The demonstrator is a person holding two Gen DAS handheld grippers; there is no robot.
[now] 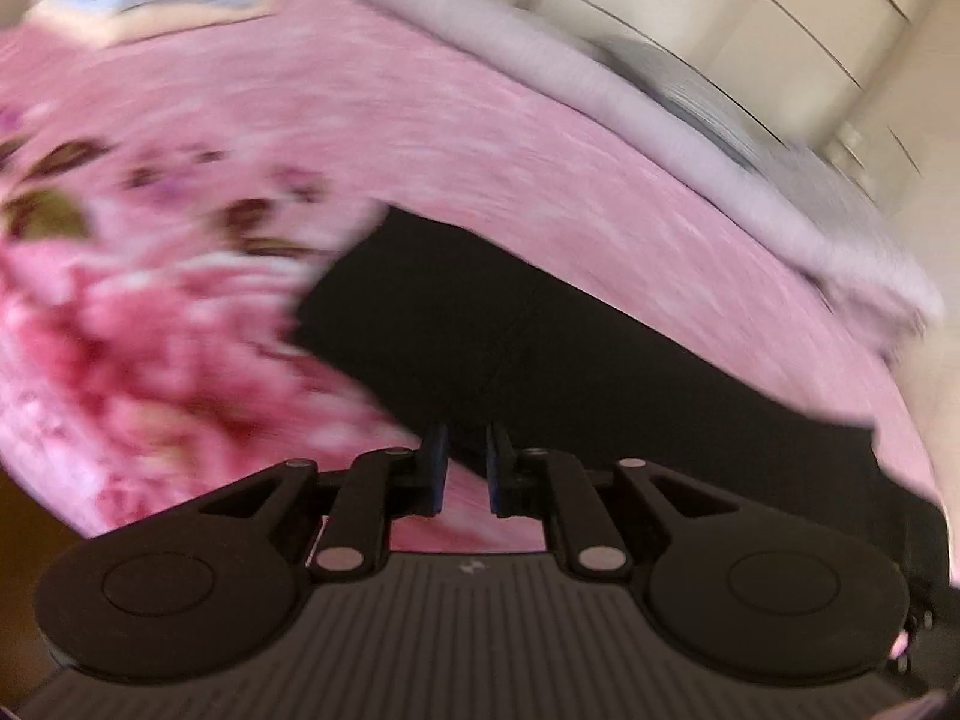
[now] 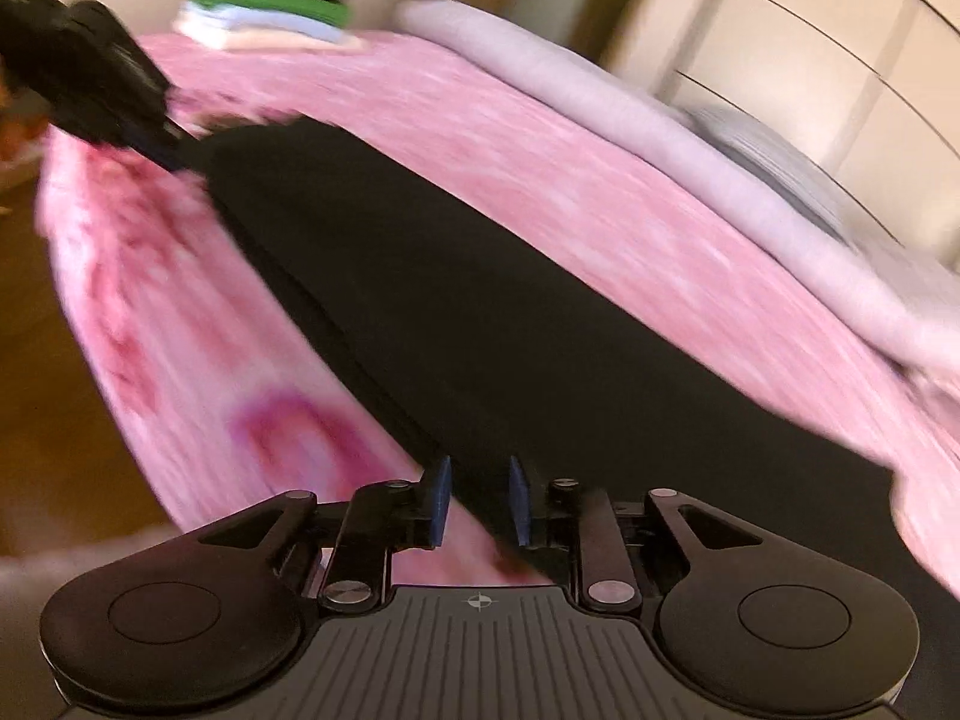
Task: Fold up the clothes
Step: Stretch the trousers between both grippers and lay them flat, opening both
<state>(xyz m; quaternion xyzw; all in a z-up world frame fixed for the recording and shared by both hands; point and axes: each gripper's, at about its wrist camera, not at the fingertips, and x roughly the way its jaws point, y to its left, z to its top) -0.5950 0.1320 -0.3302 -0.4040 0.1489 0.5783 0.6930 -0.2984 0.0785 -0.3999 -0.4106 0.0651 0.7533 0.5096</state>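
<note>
Pink bedspread (image 2: 540, 138) carries black garment (image 2: 480, 312) stretching ahead of right tool (image 2: 478, 501).

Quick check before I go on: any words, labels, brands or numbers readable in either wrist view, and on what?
None readable.
left gripper: small pale mark on its ribbed body, no letters.
right gripper: small crosshair-like mark on its ribbed body, no text.
black garment, pink blanket, folded stack: motion-blurred, no label visible.

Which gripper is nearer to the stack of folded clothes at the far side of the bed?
Left. The left gripper is at the black garment's far end, toward the stack of folded clothes; the right gripper is at the near end, farther off.
</note>
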